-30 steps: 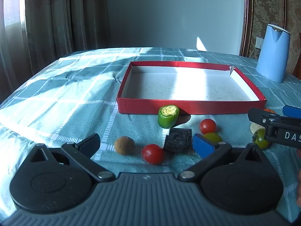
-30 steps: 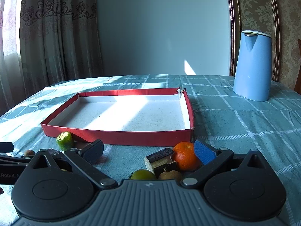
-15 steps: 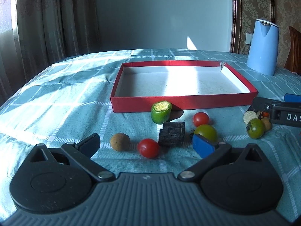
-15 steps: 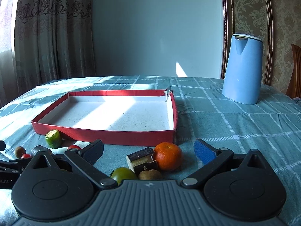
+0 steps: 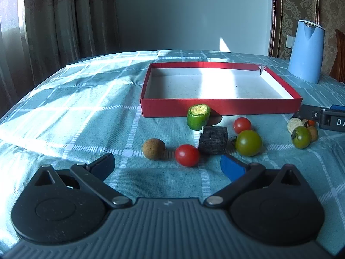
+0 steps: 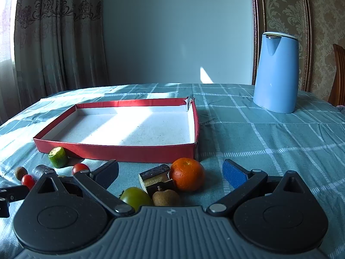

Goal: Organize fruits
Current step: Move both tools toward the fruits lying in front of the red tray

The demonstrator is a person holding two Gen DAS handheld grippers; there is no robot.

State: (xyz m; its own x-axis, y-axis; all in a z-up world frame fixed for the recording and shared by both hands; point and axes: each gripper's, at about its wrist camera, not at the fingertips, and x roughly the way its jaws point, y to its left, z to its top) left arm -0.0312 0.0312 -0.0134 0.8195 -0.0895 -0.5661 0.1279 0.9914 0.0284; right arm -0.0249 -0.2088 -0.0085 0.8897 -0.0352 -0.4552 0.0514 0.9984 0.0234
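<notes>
Lying loose: fruits sit on the surface [image 5: 64,112] before the red tray [image 5: 215,107], none inside it.
Left view: red tomato [image 5: 187,155], brown ball [image 5: 153,148], green tomato [image 5: 248,142].
Right view only: orange [image 6: 187,174] between the fingers.
Left gripper [image 5: 167,166]: spread, holding nothing.
Right gripper [image 6: 170,170]: spread, holding nothing.
Change: both grippers have drawn back; more cloth shows.

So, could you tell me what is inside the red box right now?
The red box shows only its bare white floor; no fruit is visible inside. The strip just behind its near wall is hidden in both views.
</notes>
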